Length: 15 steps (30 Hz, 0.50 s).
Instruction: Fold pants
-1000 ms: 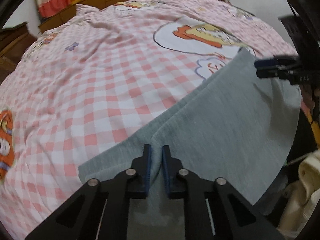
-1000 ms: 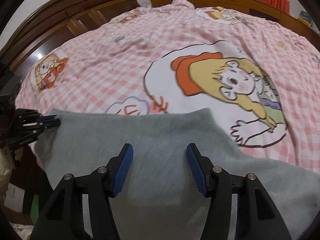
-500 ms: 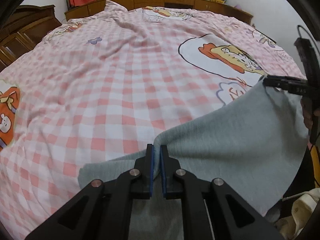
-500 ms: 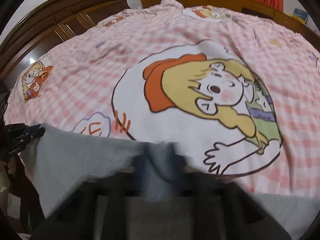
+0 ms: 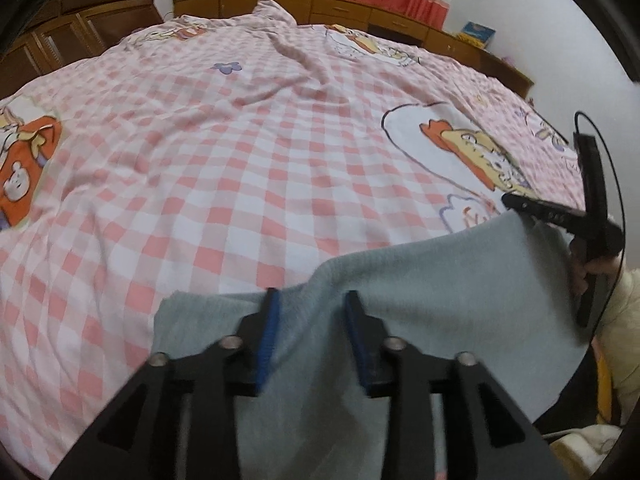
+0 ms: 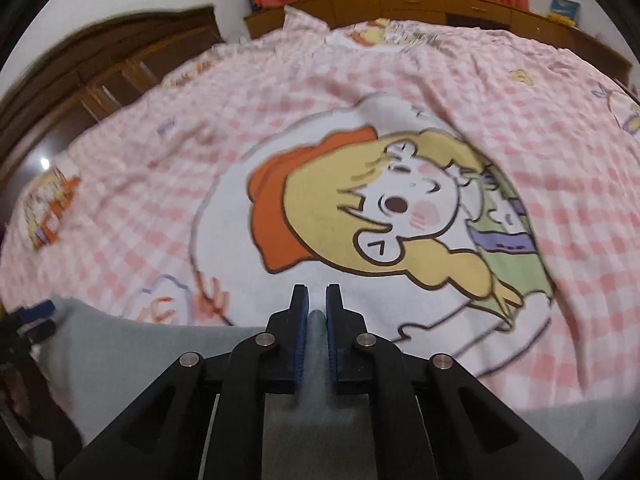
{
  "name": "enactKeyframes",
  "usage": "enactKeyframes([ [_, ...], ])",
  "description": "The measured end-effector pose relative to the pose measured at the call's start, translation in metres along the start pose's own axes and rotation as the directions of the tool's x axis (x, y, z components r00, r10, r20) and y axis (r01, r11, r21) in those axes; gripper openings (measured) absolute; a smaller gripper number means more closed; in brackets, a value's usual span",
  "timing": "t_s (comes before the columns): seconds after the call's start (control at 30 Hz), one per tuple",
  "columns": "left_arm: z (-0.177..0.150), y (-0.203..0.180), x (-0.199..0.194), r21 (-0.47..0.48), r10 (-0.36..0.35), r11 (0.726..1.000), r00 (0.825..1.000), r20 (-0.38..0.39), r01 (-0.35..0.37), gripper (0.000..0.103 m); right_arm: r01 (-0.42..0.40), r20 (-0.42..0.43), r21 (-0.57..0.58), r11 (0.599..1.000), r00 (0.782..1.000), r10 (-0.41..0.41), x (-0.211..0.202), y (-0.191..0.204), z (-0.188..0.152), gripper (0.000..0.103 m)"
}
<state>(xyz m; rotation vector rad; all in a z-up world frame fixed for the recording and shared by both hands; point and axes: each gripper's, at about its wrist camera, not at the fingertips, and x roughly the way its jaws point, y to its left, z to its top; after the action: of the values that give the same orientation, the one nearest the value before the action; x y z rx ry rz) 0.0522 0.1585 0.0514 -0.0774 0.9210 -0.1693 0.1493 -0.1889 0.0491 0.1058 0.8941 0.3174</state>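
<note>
Pants [image 5: 420, 292] — grey, soft knit — lie at the near edge of the checked bedspread [image 5: 240, 184], spreading beneath and ahead of both tools. Left gripper [image 5: 312, 300]: fingers spread apart, fabric under and between them, nothing clamped. Right gripper [image 6: 317, 300]: fingers closed on a raised fold of the pants — pinch confirmed between the blue pads [image 6: 301, 336].

Grey pants [image 5: 420, 320], rumpled, draped over bed edge

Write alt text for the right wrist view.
The right gripper is shut on a bunched edge of the grey pants, which lie on a pink checked bedsheet printed with a cartoon girl.
</note>
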Motion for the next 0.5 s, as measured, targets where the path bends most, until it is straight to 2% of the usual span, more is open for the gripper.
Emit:
enactKeyframes([
  [0.07, -0.002, -0.005, -0.013, -0.017, 0.010, 1.000, 0.999, 0.033, -0.009, 0.061, -0.013, 0.029, -0.004, 1.000, 1.000, 0.013, -0.017, 0.005, -0.003, 0.012],
  [0.1, -0.004, -0.008, -0.019, -0.018, 0.012, 1.000, 0.999, 0.049, -0.011, 0.063, -0.021, 0.036, -0.020, 1.000, 0.999, 0.021, -0.026, 0.011, -0.005, 0.012],
  [0.17, -0.006, -0.011, -0.028, -0.017, 0.020, 1.000, 0.997, 0.081, -0.019, 0.063, -0.041, 0.027, -0.050, 0.998, 0.999, 0.042, -0.033, 0.021, -0.011, 0.013],
  [0.23, -0.007, -0.008, -0.033, -0.043, 0.057, 0.998, 0.993, 0.105, -0.053, 0.063, -0.053, 0.000, -0.081, 0.995, 0.999, 0.054, -0.033, 0.033, -0.021, 0.013],
  [0.33, -0.010, 0.011, -0.039, -0.134, 0.139, 0.984, 0.980, 0.140, -0.120, 0.063, -0.047, -0.048, -0.102, 0.994, 0.998, 0.043, -0.027, 0.044, -0.040, 0.013],
  [0.4, -0.010, 0.026, -0.038, -0.192, 0.182, 0.969, 0.975, 0.129, -0.156, 0.061, -0.062, -0.076, -0.099, 0.993, 0.996, 0.054, -0.020, 0.048, -0.055, 0.013],
  [0.5, -0.011, 0.040, -0.032, -0.208, 0.224, 0.958, 0.968, 0.113, -0.197, 0.058, -0.052, -0.065, -0.093, 0.994, 0.997, 0.046, -0.011, 0.048, -0.065, 0.014],
])
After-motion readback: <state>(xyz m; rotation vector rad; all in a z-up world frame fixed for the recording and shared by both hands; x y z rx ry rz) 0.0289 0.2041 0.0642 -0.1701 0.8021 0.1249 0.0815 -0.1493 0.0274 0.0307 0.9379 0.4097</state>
